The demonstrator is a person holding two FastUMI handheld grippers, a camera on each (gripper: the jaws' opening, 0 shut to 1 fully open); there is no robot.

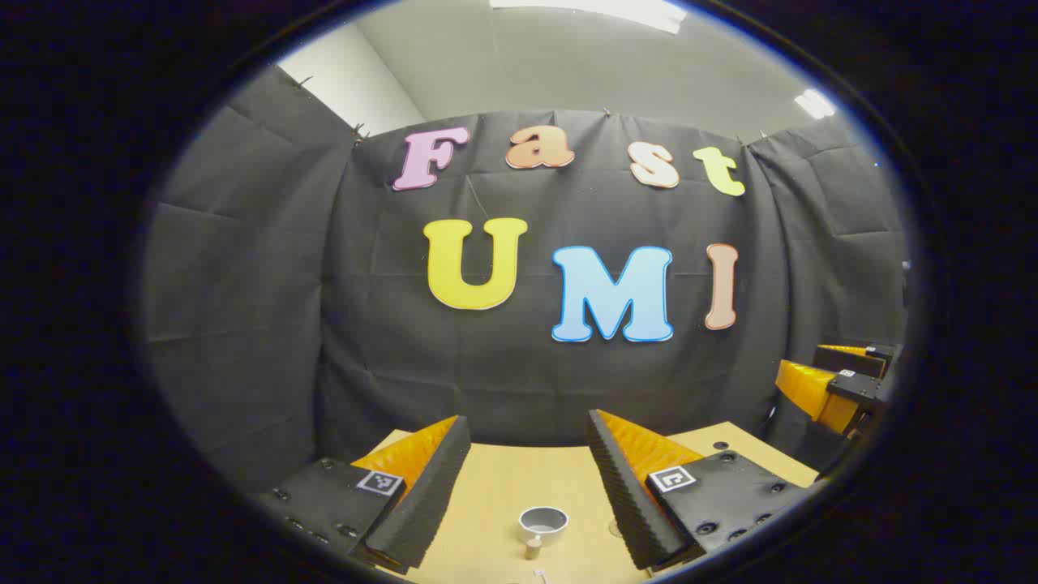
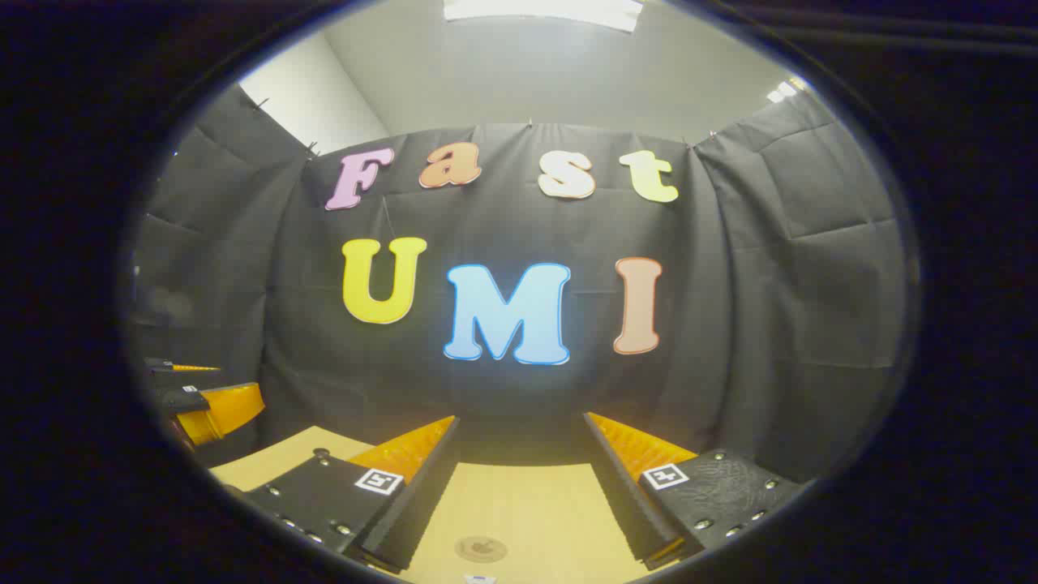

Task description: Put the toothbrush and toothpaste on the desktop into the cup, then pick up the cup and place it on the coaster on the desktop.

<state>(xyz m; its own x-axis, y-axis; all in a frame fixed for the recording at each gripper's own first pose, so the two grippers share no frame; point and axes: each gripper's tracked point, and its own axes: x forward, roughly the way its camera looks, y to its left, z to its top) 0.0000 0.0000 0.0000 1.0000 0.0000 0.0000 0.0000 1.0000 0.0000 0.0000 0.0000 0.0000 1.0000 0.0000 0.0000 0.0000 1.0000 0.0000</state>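
In the left gripper view a small grey cup (image 1: 543, 523) stands upright on the wooden desktop (image 1: 495, 487), low between my left gripper's fingers. My left gripper (image 1: 529, 418) is open, held above the table, with nothing in it. Just in front of the cup a small pale object (image 1: 533, 547) stands, too small to identify. In the right gripper view a round wooden coaster (image 2: 481, 549) lies flat on the desktop (image 2: 519, 503), below my right gripper (image 2: 521, 418), which is open with nothing between its fingers.
The black cloth wall closes off the far side of the table. The right gripper (image 1: 811, 365) hovers at the right edge of the left gripper view. The left gripper (image 2: 239, 383) hovers at the left edge of the right gripper view.
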